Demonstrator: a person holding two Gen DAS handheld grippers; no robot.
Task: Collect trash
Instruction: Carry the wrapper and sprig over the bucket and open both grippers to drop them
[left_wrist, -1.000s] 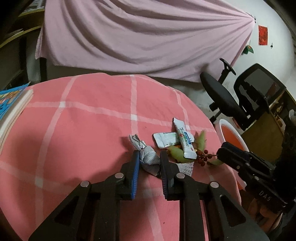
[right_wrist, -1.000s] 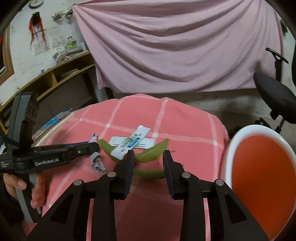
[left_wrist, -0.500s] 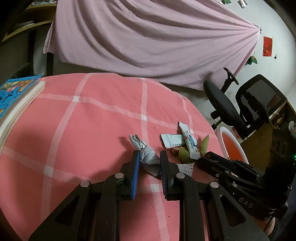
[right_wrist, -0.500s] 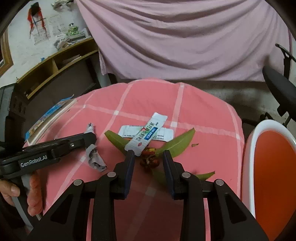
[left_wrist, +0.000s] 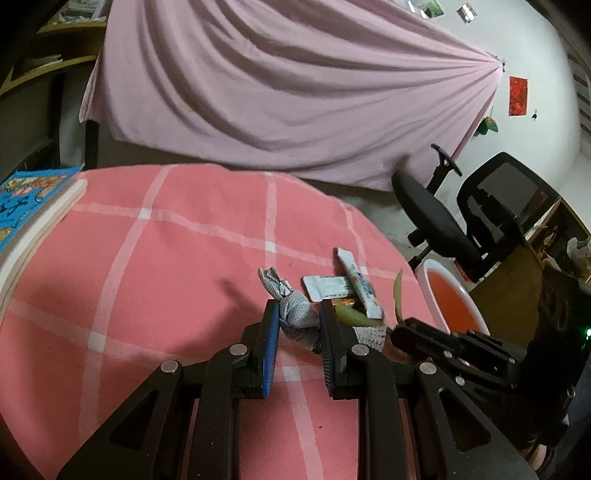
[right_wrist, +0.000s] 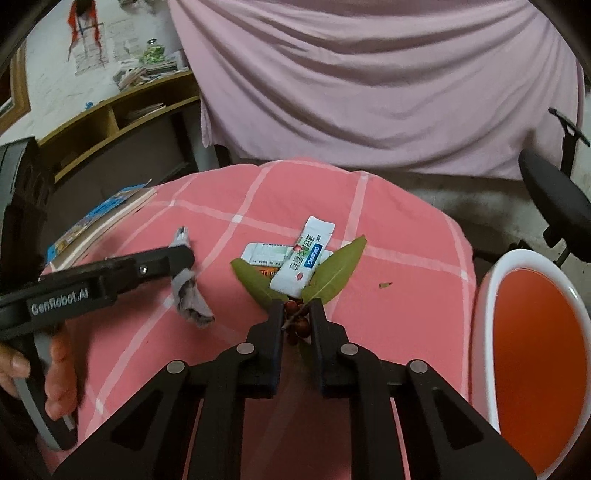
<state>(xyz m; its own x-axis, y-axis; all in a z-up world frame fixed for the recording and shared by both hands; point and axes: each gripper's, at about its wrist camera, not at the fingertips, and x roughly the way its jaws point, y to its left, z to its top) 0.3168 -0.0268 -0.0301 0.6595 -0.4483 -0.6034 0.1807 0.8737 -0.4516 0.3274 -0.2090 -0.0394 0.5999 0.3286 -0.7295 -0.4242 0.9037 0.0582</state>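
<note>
My left gripper (left_wrist: 296, 308) is shut on a crumpled grey paper wad (left_wrist: 295, 314) and holds it just above the pink checked tablecloth (left_wrist: 166, 266); the wad also shows in the right wrist view (right_wrist: 190, 295). My right gripper (right_wrist: 295, 308) has its jaws around a sprig of red berries (right_wrist: 297, 321) with green leaves (right_wrist: 332, 273); it looks closed on the stem. Two white wrappers (right_wrist: 304, 258) lie crossed just beyond the leaves.
An orange bin with a white rim (right_wrist: 532, 354) stands off the table's right edge. A blue book (left_wrist: 26, 199) lies at the far left of the table. A black office chair (left_wrist: 443, 218) stands behind the bin. A pink sheet hangs at the back.
My right gripper has moved forward and down onto the berry sprig and narrowed on it. My left gripper keeps its hold on the paper wad and has lifted slightly.
</note>
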